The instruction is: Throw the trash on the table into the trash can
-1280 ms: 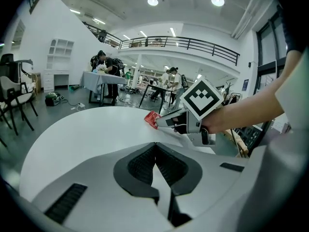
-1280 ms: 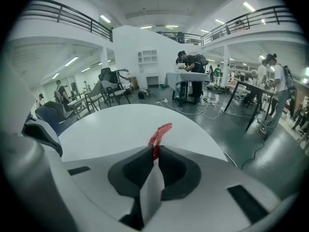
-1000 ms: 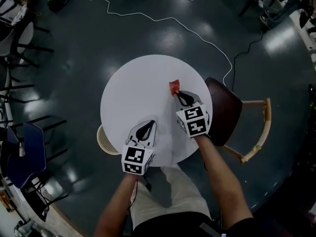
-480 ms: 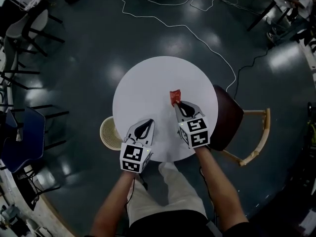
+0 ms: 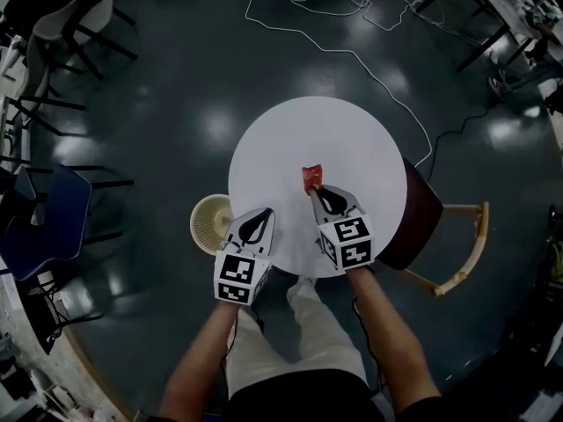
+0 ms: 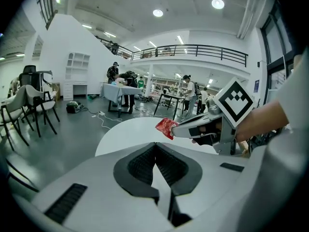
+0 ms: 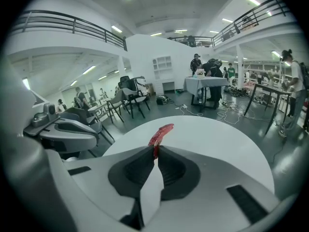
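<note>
Trash here is a crumpled red wrapper (image 5: 311,177), pinched at its near end by the fingers of the right gripper (image 5: 313,188). In the right gripper view the fingers are pressed onto that end, and the rest of the wrapper sticks up and forward past their tips. It sits over the middle of the round white desk (image 5: 352,139), slightly toward the near side. In the left gripper view it looks lifted off the desk's surface.

The left gripper (image 5: 261,214) is over the desk's near-left edge. Its fingers are pressed together with nothing between them, and it points across the desk top. Both forearms reach in from the near side, and the person's light trouser legs show below the desk's near edge.

The trash can (image 5: 195,227), a pale round basket, stands on the dark floor just beside the desk's near-left edge, left of the left gripper. I can make out nothing inside it from the head view.

A chair with a dark seat (image 5: 424,218) and a pale wooden frame is tucked against the desk's right side. A white cable (image 5: 352,55) snakes over the floor beyond the desk's far edge. A blue chair (image 5: 44,227) stands well to the left of the desk. Beyond the desk, both gripper views show people standing at other tables.
</note>
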`<state>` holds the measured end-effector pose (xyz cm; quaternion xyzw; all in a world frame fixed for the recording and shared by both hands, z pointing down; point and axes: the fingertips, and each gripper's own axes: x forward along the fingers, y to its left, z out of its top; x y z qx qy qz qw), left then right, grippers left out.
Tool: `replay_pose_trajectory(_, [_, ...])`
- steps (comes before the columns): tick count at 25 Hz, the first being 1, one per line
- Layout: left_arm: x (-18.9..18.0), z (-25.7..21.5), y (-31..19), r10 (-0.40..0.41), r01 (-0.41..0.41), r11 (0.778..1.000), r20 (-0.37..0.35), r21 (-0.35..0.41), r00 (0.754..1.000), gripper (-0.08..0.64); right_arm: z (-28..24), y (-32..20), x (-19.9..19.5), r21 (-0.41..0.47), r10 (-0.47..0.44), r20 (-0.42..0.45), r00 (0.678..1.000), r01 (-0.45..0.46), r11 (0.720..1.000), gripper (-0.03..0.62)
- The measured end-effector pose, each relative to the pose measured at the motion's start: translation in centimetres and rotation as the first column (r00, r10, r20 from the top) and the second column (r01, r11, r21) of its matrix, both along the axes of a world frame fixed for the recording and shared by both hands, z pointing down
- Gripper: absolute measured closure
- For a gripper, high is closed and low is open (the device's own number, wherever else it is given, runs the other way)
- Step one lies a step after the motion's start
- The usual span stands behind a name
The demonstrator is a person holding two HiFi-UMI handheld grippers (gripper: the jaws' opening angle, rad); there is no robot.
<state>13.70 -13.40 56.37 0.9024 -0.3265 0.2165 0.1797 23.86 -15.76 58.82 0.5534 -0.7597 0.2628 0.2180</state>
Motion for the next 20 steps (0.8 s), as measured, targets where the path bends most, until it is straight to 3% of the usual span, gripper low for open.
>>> replay_pose_trajectory(20, [-18.7, 2.2, 3.3, -0.194, 0.196, 0.980, 0.040, -0.037, 0.980, 0.545, 1.7, 1.9, -19.9, -0.019, -0.191, 0.041, 0.981, 0.192, 0.981, 0.554])
